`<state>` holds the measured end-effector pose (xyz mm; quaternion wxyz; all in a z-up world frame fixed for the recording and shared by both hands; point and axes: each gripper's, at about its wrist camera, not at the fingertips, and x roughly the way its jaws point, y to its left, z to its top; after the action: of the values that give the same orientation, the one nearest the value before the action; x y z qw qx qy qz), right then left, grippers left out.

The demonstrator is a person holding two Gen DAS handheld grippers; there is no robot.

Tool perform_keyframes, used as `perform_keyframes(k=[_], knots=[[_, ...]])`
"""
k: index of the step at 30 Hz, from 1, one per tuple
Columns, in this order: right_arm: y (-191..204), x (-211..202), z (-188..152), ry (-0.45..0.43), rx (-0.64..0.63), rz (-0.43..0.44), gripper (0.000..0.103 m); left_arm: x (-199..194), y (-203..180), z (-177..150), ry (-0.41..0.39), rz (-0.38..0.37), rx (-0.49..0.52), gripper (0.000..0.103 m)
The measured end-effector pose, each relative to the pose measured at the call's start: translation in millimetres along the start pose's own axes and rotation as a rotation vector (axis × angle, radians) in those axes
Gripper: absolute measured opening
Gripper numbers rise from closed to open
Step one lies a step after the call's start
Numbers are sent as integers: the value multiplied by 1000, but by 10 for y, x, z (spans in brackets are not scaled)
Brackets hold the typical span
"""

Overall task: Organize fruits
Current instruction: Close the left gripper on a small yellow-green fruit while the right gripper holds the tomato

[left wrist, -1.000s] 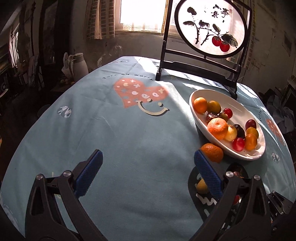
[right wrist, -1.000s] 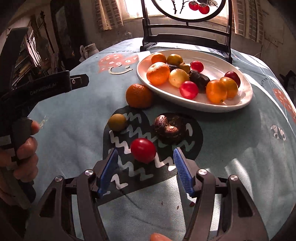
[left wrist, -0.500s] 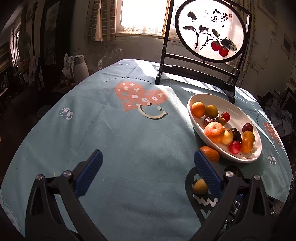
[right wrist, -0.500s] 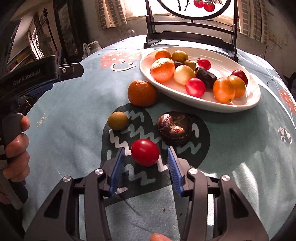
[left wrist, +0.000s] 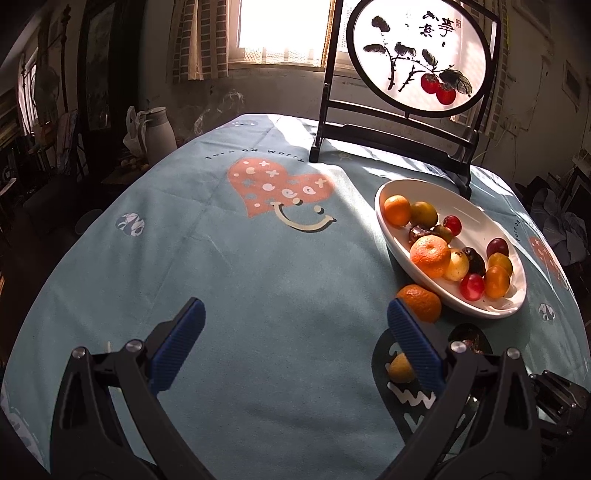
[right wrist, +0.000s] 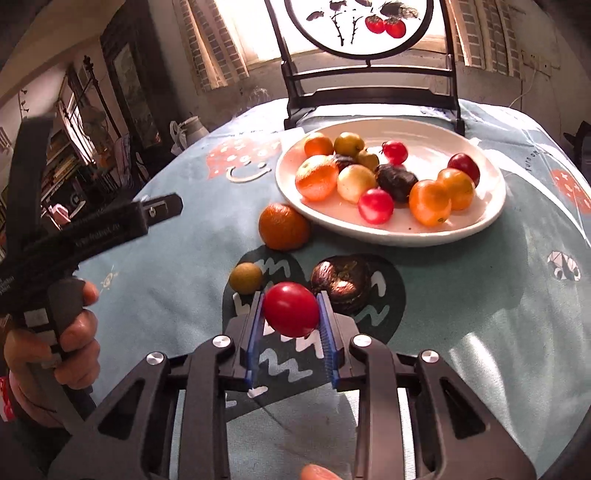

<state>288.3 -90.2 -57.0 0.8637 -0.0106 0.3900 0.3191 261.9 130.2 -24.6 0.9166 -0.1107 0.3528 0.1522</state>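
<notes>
Right gripper (right wrist: 290, 314) clamped on a small glossy red fruit (right wrist: 291, 308), round and smooth, pinched between the blue pads (right wrist: 256, 332) after the jaws just closed in on it, above the dark wavy patch of the tablecloth (right wrist: 480, 314); left gripper (left wrist: 291, 332) spread wide over bare cloth, nothing between its pads. A loose orange (right wrist: 283, 227), a small yellow-green fruit (right wrist: 245, 277) and a dark wrinkled fruit (right wrist: 341, 282) lie on the cloth near the white oval plate (right wrist: 424, 236), which holds mixed orange, yellow, red and dark fruits. Pale blue cloth with a pink heart print (left wrist: 277, 186), sunlit; behind the plate a dark-framed round painted screen (left wrist: 421, 55), a bright window (left wrist: 280, 33) and a white jug (left wrist: 159, 133) at the left.
</notes>
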Motion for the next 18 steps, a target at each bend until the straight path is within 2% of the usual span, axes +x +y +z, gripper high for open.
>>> perform_keyframes(k=[3,6,9,12,14,18], knots=[[-138,-175,68,-82,34,-74,29,-13,-138,-44,2,-59,62,101],[-295,-221,97,-89,92,-73,29,-23,-344,-126,1,-91,165,99],[-377,-219,97,-77,123,-70,29,8,-493,-214,21,-109,235,93],[-398,-202,85,-70,126,-72,29,80,-571,-281,83,-181,265,74],[-404,-199,78,-66,130,-72,29,132,-618,-328,112,-192,291,61],[-413,-186,74,-58,135,-71,29,174,-682,-391,133,-208,325,58]])
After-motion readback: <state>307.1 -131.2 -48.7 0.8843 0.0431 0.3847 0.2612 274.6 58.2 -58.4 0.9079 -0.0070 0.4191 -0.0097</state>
